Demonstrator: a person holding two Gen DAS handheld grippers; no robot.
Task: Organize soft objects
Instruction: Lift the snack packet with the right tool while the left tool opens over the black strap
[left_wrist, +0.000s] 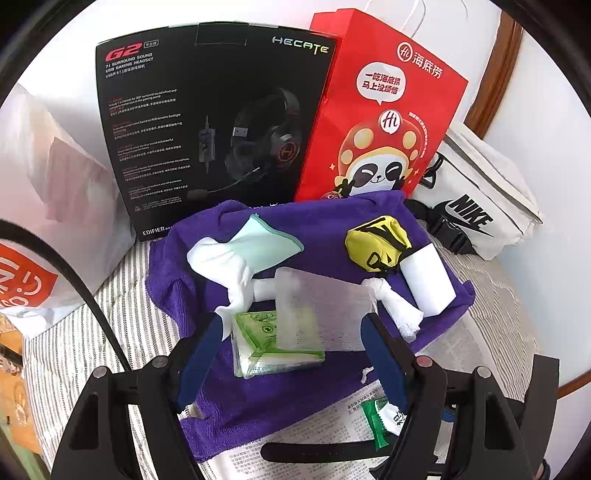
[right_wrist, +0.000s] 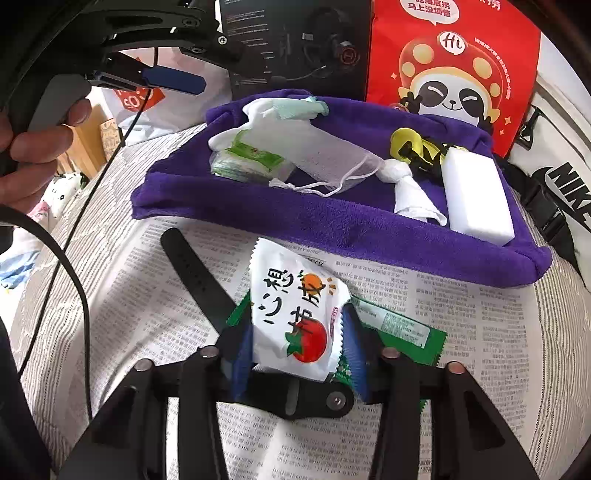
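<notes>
The right gripper (right_wrist: 299, 343) pinches a white packet (right_wrist: 295, 314), half hiding a green wrapper (right_wrist: 399, 332); the left gripper (left_wrist: 291, 354) gapes wide above the towel (left_wrist: 332, 221).

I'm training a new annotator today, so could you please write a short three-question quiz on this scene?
1. True or false: the right gripper is closed on the white snack packet.
2. The white sponge block lies on: A) the newspaper B) the purple towel C) the Nike bag.
3. Fill in: the left gripper is open above the white ____ pouch.

Key: 1 true; 2 B; 3 mesh.
</notes>
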